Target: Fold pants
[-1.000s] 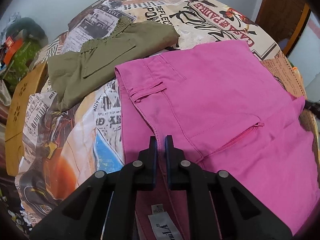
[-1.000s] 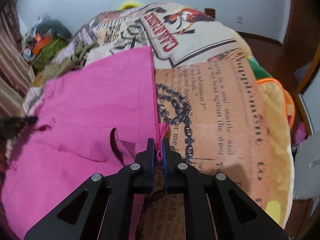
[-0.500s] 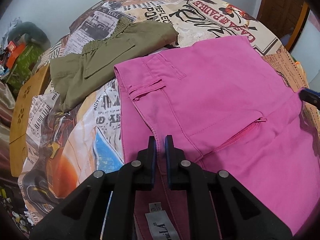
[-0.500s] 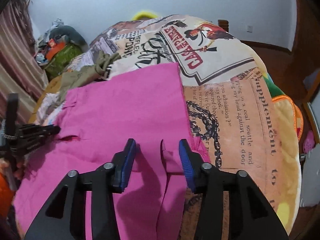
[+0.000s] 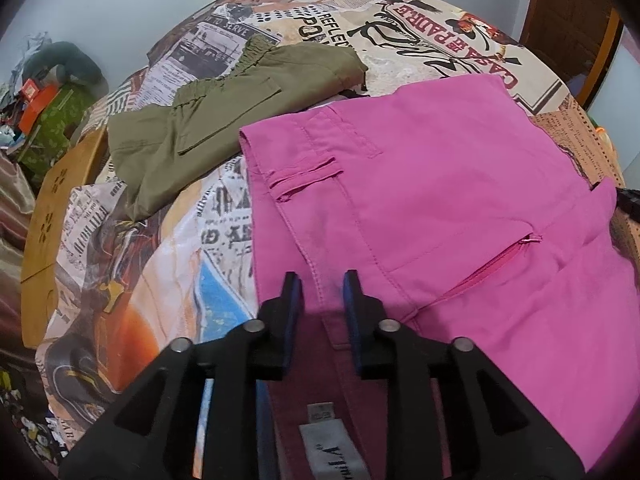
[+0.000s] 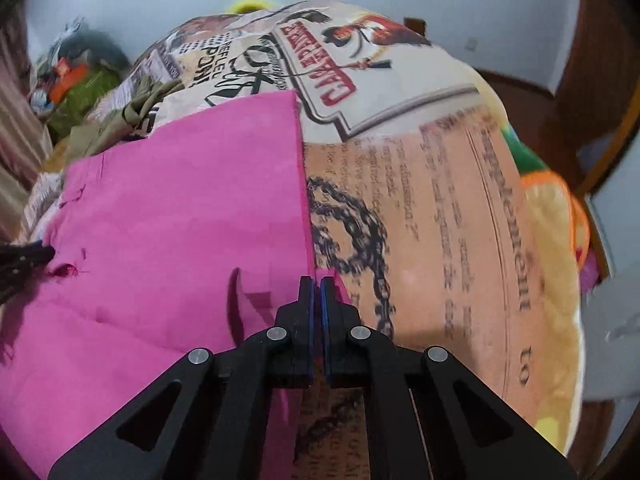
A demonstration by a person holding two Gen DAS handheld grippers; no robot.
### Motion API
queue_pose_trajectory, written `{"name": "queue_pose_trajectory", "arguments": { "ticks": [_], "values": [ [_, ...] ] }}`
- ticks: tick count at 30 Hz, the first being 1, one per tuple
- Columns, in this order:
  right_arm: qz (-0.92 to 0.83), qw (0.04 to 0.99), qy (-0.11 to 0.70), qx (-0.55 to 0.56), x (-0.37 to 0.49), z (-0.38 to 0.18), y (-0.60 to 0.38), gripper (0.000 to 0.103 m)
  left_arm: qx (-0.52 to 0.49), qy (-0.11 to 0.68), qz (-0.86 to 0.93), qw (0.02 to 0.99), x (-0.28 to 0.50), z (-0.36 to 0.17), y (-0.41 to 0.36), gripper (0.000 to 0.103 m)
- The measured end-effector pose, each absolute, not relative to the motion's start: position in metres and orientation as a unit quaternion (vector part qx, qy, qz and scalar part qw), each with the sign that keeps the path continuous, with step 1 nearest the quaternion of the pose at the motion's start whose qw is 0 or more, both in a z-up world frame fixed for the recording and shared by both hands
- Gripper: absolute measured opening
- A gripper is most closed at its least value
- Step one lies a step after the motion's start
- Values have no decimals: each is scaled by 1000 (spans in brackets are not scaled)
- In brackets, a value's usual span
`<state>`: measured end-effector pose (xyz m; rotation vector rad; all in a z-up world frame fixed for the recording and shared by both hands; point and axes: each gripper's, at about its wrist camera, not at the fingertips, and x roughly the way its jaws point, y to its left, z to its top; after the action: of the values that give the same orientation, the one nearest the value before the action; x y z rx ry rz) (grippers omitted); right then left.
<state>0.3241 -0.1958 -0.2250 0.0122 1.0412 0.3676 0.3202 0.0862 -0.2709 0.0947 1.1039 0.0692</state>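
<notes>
1. Over the waistband of the pink pants (image 5: pixel 440 184), the left gripper (image 5: pixel 319 280) points steeply down, its jaws opening; the waistband seam runs in the gap between the blue pads, which do not press on it.
2. Just below that gripper, the turned-out inside of the waistband shows a white label (image 5: pixel 332 446).
3. Beyond it, the pants lie spread flat on the bed (image 5: pixel 132 304), with a belt loop and a zipped pocket (image 5: pixel 496 258) facing up.
4. At the far left of the pants, touching their upper corner, olive shorts (image 5: pixel 224 120) lie loosely folded on the newspaper-print cover.
5. At the opposite edge of the pants, the right gripper (image 6: pixel 316 280) is clenched, its pads all but meeting; a pink corner stands just at the tips, but the blurred view does not show whether cloth is caught between them.
6. From there the straight right-hand edge of the pants (image 6: pixel 180 220) runs away across the bed (image 6: pixel 440 208), with the left gripper's black tip (image 6: pixel 28 258) at the far side.
7. Past the bed, clutter is piled by the wall (image 6: pixel 76 76).
</notes>
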Motion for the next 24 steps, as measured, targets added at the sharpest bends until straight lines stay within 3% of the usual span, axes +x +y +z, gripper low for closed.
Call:
{"name": "queue_pose_trajectory", "arguments": {
  "ticks": [5, 9, 11, 16, 24],
  "values": [
    [191, 871, 451, 48, 305, -187, -209, 4, 15, 525, 28, 850, 318, -260, 95, 31],
    [241, 866, 437, 8, 291, -167, -185, 13, -11, 509, 16, 861, 307, -245, 94, 33],
    [250, 862, 440, -10, 289, -174, -174, 21, -5, 513, 10, 858, 304, -244, 88, 34],
    [229, 836, 499, -11, 306, -229, -163, 22, 34, 532, 11, 846, 293, -258, 78, 34],
    [216, 849, 478, -58, 306, -199, -165, 29, 15, 511, 13, 859, 290, -243, 93, 36]
  ]
}}
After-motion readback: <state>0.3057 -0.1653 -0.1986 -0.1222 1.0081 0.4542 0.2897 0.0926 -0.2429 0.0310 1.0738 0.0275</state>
